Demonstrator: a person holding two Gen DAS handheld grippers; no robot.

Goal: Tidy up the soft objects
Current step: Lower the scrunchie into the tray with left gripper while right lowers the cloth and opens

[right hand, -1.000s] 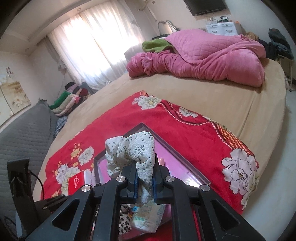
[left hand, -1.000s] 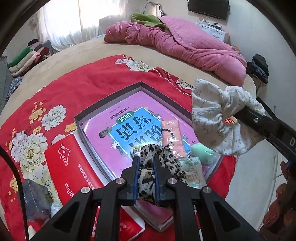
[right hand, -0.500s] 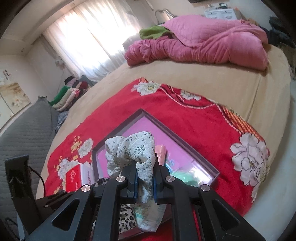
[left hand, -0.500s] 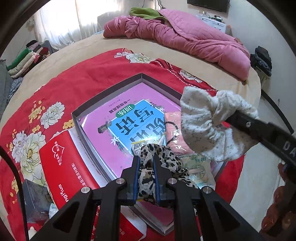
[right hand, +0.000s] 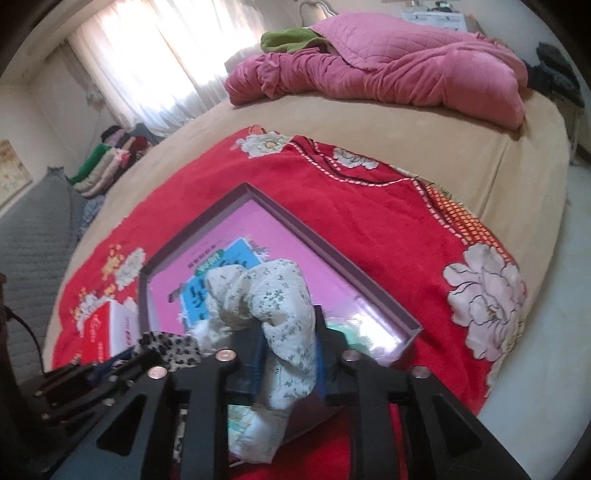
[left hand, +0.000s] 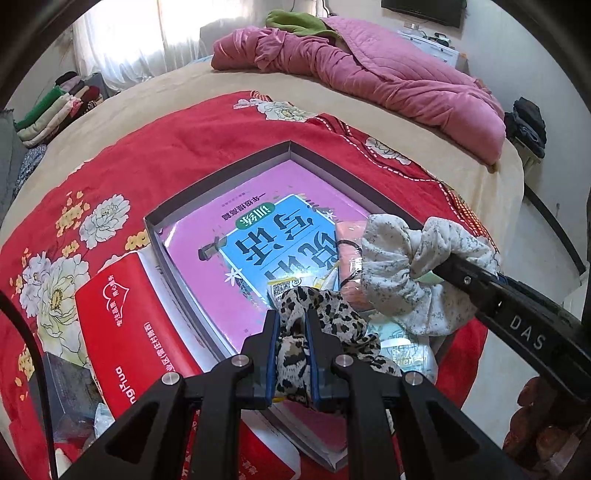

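1. A beige-covered bed [left hand: 177, 99] filled the room, with a rumpled pink quilt [left hand: 388, 77] heaped at its far side and a green cloth [left hand: 295, 22] tucked at the quilt's top.
2. A red floral blanket [left hand: 184, 140] lay spread over the near part of the bed.
3. A shallow grey box lid [left hand: 221, 173] sat on the blanket, one corner pointing away from the cameras; a pink and blue workbook [left hand: 266, 236] lay flat inside it.
4. A red tissue pack [left hand: 122, 314] rested on the blanket just beside the lid's left wall.
5. Folded clothes [left hand: 55, 107] were stacked off the bed at the far left.
6. The right gripper [right hand: 286, 354] was closed on a white floral scrunchie [right hand: 273, 295], the fabric pinched between its narrow jaws and bulging above them. In the left wrist view the scrunchie [left hand: 413, 266] hung over the near right part of the lid, above a pink packet [left hand: 349, 240] lying in it.
7. The left gripper [left hand: 291, 347] was clamped on a leopard-print scrunchie [left hand: 325, 321], the cloth squeezed between its blue-padded fingers [left hand: 271, 350] and spilling to the right, over the lid's near edge.
8. A clear plastic-wrapped packet [left hand: 406, 354] lay under the two scrunchies at the lid's near corner; its contents could not be made out.
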